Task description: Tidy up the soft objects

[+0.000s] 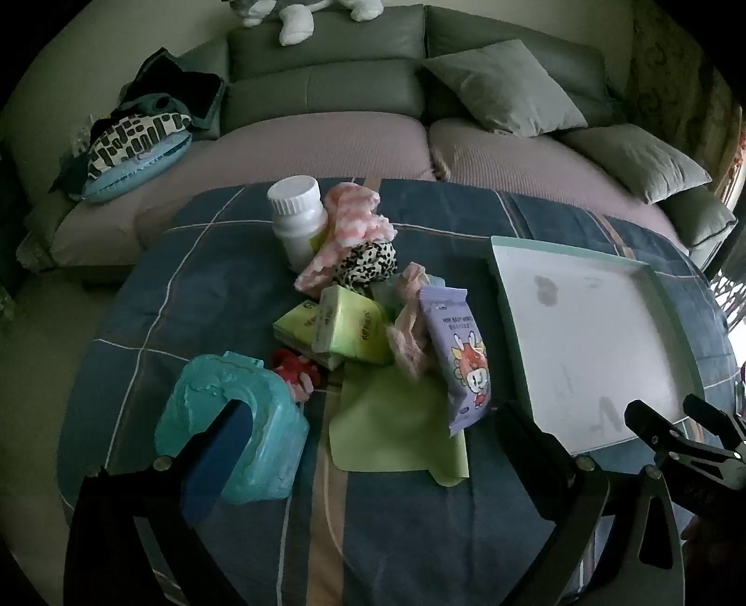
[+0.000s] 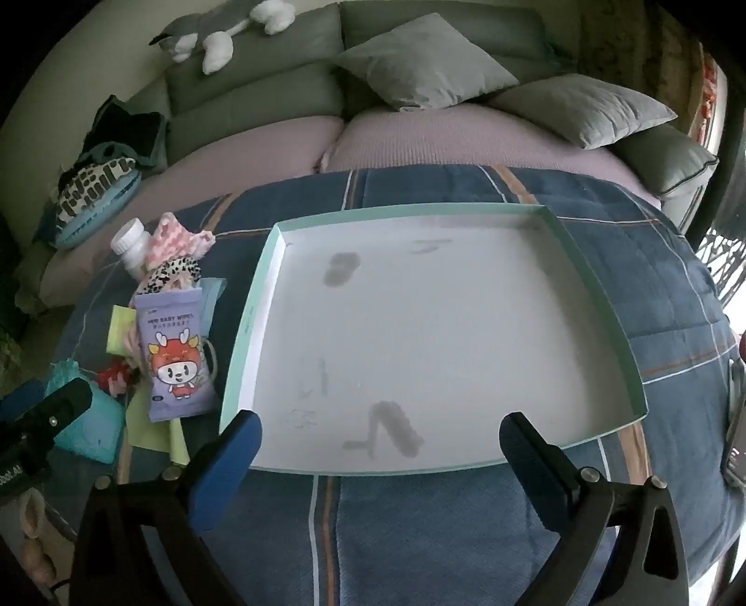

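Note:
A pile of soft things lies on the blue plaid cloth: a purple baby-wipes pack (image 1: 459,354) (image 2: 175,354), green tissue packs (image 1: 342,326), a pink and white knit cloth (image 1: 354,223), a leopard scrunchie (image 1: 368,265), a green cloth (image 1: 396,419), a red item (image 1: 293,368) and a teal wipes pack (image 1: 233,429). A white bottle (image 1: 298,219) stands behind. My left gripper (image 1: 373,419) is open, above the near side of the pile. My right gripper (image 2: 380,429) is open, over the near edge of the empty white tray (image 2: 597,289) (image 1: 652,275).
A grey-green sofa with pink seat covers (image 1: 326,144) and grey cushions (image 2: 419,65) stands behind the table. A plush toy (image 2: 210,32) lies on its back. Patterned cushions (image 1: 135,149) sit at its left end.

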Demonstrator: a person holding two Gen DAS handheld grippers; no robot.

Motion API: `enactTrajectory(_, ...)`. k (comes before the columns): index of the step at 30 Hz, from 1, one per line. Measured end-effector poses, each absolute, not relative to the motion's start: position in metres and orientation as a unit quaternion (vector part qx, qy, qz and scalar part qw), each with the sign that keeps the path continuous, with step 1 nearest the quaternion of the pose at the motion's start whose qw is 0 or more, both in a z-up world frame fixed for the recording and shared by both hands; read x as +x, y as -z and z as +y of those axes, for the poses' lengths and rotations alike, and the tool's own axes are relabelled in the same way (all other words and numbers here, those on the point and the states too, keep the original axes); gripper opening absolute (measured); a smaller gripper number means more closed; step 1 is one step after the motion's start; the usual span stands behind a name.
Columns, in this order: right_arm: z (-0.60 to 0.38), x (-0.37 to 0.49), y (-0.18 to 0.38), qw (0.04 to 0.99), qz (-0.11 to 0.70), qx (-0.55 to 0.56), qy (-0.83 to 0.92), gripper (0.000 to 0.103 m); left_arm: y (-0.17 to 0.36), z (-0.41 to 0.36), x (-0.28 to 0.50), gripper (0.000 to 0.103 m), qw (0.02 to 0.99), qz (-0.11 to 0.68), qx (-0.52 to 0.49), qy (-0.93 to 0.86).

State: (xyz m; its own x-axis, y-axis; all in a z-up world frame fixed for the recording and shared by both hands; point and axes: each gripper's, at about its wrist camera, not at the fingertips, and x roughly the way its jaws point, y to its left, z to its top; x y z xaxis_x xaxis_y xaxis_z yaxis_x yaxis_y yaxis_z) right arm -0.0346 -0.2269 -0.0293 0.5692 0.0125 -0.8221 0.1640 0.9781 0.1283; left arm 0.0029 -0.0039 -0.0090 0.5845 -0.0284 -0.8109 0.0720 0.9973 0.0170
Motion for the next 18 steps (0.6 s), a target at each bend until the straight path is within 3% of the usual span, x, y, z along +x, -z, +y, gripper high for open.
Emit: enactTrajectory(18,-0.2258,-0.0322,0.0328,0.88,0.465,0.088,0.041,0.103,0.0097,-0.0033,0.0032,0.103,0.887,0.46,0.018,0.032)
